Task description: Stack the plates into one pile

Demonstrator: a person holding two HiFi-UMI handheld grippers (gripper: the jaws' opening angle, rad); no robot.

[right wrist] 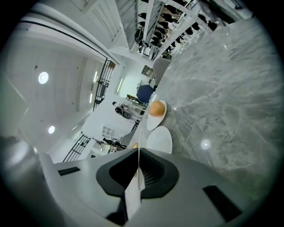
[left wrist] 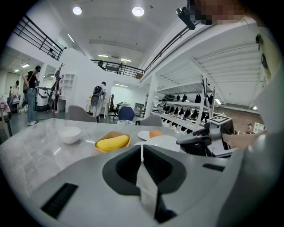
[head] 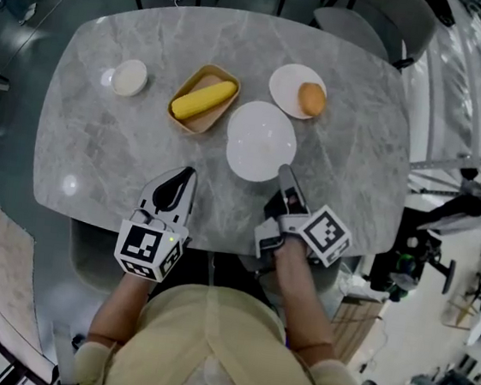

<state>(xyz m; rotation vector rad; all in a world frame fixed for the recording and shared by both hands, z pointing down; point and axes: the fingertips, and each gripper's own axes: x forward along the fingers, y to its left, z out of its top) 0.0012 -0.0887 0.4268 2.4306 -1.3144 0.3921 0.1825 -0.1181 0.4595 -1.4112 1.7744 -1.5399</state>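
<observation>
A large empty white plate (head: pixel 260 140) lies mid-table, also seen as the plate (left wrist: pixel 165 142) and the plate (right wrist: pixel 160 139). Behind it to the right a smaller white plate (head: pixel 288 91) carries an orange bun (head: pixel 311 99). A tan wooden plate (head: pixel 201 98) holds a yellow corn cob (head: pixel 204 99). My right gripper (head: pixel 284 173) is shut and empty, its tip at the large plate's near rim. My left gripper (head: pixel 185 175) rests shut and empty over the table's near edge, left of that plate.
A small white bowl (head: pixel 129 77) sits at the far left of the grey marble table (head: pixel 98 154). Chairs stand beyond the far edge. People stand far off in the left gripper view.
</observation>
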